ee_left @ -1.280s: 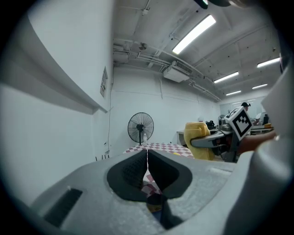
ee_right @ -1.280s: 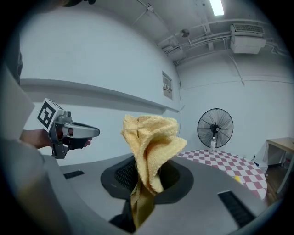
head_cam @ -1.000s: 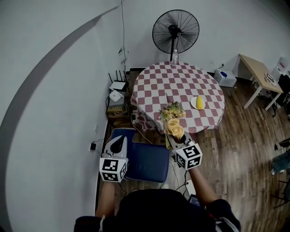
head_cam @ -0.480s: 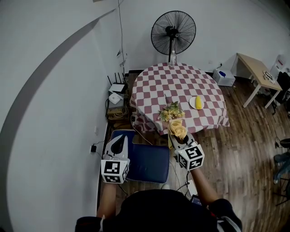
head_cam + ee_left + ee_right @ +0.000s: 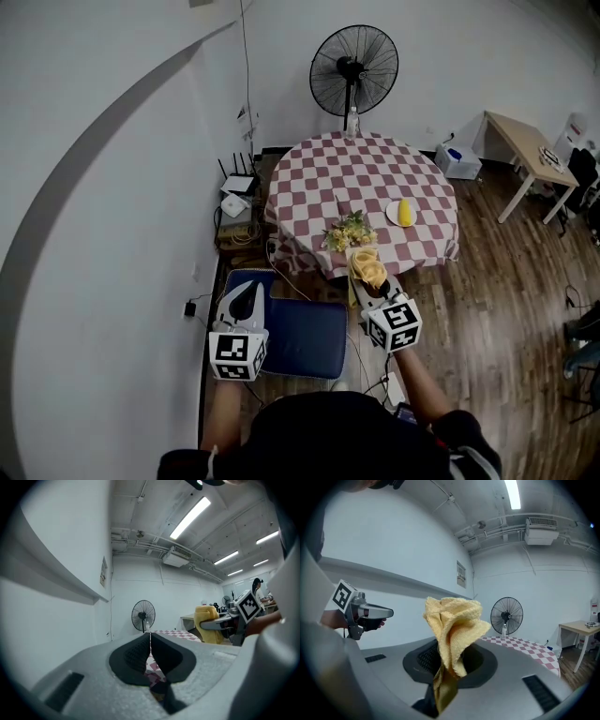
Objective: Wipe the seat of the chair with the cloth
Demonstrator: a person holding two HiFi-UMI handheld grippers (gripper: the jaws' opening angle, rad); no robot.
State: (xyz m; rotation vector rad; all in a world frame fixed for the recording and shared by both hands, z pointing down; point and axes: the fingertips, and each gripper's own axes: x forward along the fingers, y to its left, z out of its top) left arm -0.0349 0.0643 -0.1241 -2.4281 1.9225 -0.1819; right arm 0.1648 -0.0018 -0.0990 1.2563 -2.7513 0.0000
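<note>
The chair's blue seat (image 5: 309,333) lies below and between my two grippers in the head view. My left gripper (image 5: 251,292) hovers over the seat's left edge, its jaws pressed together with nothing in them (image 5: 150,638). My right gripper (image 5: 368,287) is over the seat's right edge, shut on a crumpled yellow cloth (image 5: 366,266). In the right gripper view the cloth (image 5: 454,627) bunches up above the jaws and a strip of it hangs down between them. The left gripper view shows the cloth (image 5: 206,620) off to its right. Both grippers point roughly level, above the seat.
A round table with a red and white checked cover (image 5: 361,183) stands just beyond the chair, bearing a bunch of flowers (image 5: 348,232) and a yellow object on a plate (image 5: 404,212). A standing fan (image 5: 353,66) is behind it. Routers and cables (image 5: 236,202) lie by the wall; a wooden desk (image 5: 520,150) stands far right.
Both grippers stay where they were, the cloth still held in the right one. Only the head view has shifted slightly.
</note>
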